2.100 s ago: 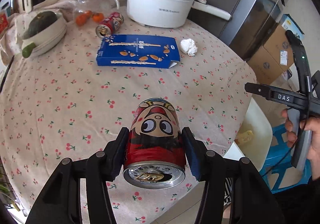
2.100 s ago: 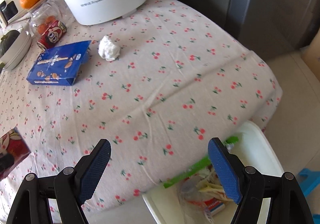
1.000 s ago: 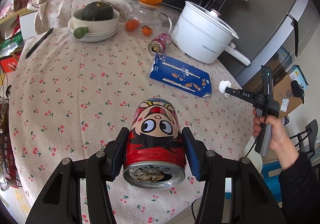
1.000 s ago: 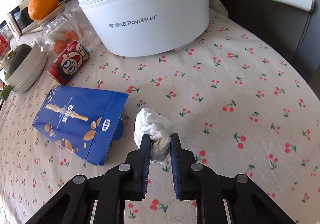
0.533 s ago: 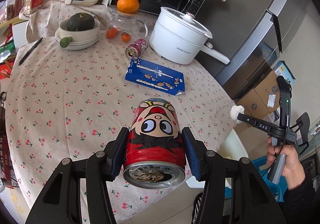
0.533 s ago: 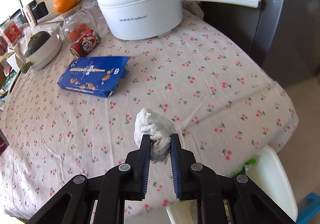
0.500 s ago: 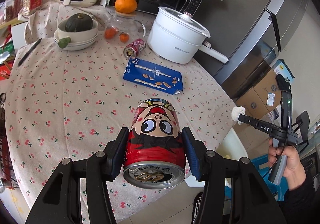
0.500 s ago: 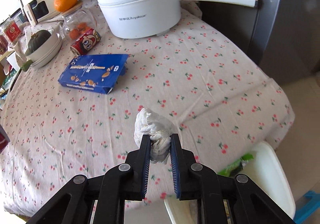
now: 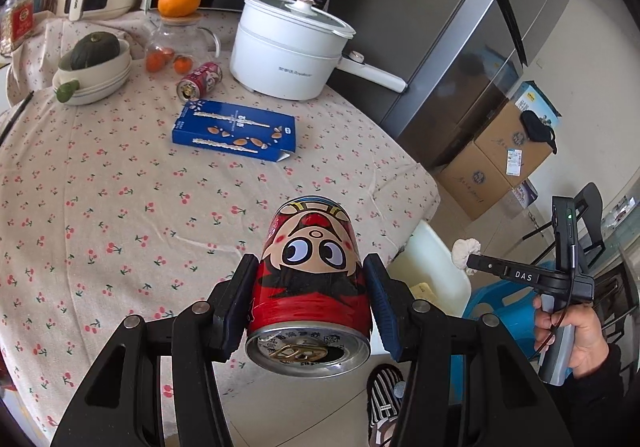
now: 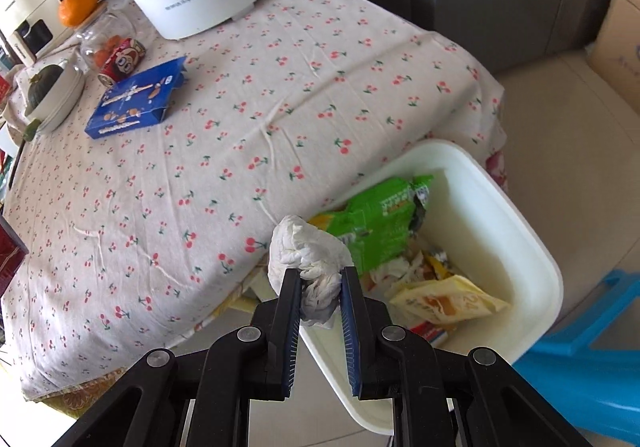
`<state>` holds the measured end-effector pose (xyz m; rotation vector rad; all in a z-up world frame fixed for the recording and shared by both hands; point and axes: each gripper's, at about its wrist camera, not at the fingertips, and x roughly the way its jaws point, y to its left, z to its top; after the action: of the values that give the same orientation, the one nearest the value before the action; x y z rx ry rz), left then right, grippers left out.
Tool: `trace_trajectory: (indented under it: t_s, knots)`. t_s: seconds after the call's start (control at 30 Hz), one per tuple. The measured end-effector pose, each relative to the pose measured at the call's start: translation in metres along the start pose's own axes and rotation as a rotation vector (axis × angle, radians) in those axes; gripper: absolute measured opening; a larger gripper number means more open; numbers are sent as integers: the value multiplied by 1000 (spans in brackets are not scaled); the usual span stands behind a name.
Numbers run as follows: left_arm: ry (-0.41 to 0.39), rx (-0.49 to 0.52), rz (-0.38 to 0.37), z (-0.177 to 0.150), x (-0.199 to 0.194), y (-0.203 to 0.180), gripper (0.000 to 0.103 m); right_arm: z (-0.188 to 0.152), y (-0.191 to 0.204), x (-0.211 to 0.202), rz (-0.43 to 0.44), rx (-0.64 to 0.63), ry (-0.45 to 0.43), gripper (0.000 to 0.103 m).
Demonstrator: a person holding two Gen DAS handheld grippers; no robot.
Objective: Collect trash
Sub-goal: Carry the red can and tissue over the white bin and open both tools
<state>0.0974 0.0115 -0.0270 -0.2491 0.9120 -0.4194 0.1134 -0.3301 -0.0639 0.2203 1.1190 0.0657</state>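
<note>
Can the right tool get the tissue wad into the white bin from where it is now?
Probably yes. The right tool is shut on the tissue wad at the near rim of the white bin, whose open top has nothing across it. A little further over the wrappers should clear the rim.

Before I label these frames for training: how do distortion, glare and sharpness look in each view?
Left wrist view: strong fisheye bend with dark corners, the fridge edge bowing; the red can in the left gripper is sharp. Right wrist view: same curvature, bright washed-out floor at right, slightly soft tablecloth; the tissue wad in the right gripper stays crisp.
</note>
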Motion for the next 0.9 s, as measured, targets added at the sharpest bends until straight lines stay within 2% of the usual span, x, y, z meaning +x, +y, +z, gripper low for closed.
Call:
trace_trajectory:
  t_s: [0.13,0.37,0.57,0.73,0.9]
  knots:
    - [38,35,-70,0,20,-30,56,-4,-12,-2,-14,4,5,17]
    - [149,103,-196,-13,69,-88,56,-12,-43,-6,-32,60,13,17]
    - [228,177,-270,-26,116,-141,56,-16,-77,-9,-48,119,24,17]
    - [304,229,-265,-44,168,-169,56,-17,-104,-4,-56,168,48,17]
    - [348,234,-238,-56,215,-171,56,-20,-123,-1,-63,194,59,17]
